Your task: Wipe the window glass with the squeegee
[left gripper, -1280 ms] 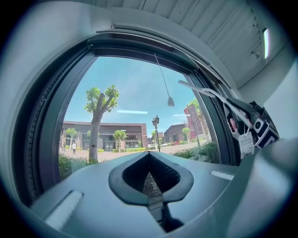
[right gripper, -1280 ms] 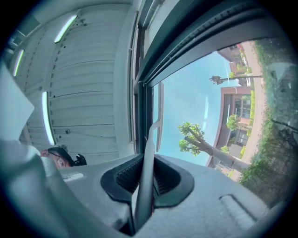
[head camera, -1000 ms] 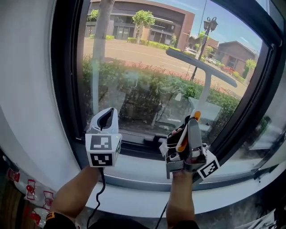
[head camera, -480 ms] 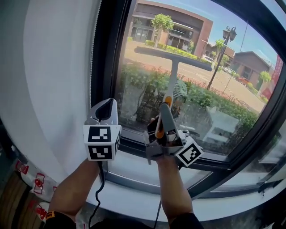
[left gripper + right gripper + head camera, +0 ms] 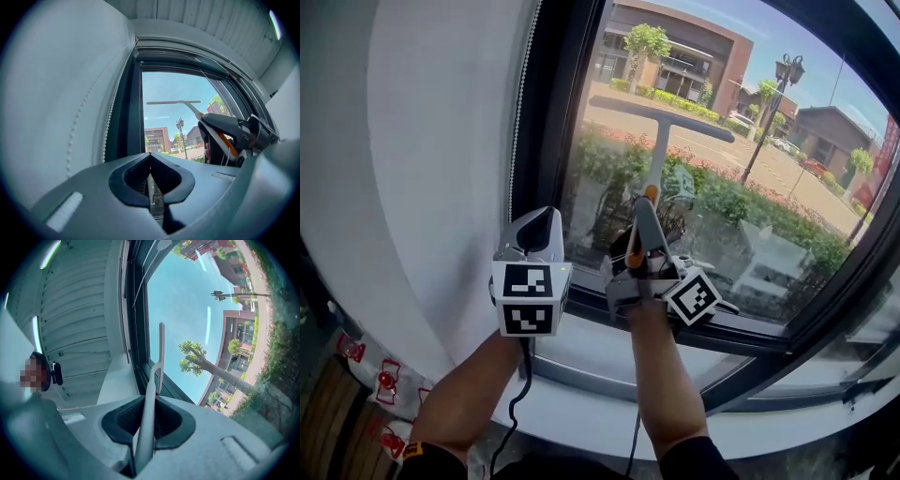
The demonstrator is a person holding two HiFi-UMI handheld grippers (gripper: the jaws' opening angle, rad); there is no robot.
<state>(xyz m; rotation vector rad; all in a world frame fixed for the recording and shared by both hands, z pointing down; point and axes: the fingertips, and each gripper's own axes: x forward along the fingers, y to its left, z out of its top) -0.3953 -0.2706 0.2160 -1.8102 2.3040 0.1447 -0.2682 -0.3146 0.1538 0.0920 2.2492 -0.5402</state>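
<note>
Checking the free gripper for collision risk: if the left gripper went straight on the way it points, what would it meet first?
Likely the dark left upright of the window frame, or the glass right beside it; depth is unclear. The squeegee is off to the right.

My right gripper (image 5: 647, 220) holds the squeegee (image 5: 660, 141) upright at the window glass (image 5: 769, 197), its blade level across the far part of the pane. My left gripper (image 5: 534, 230) hovers just left of it, near the dark window frame (image 5: 548, 112) and above the white sill (image 5: 581, 352).
</note>
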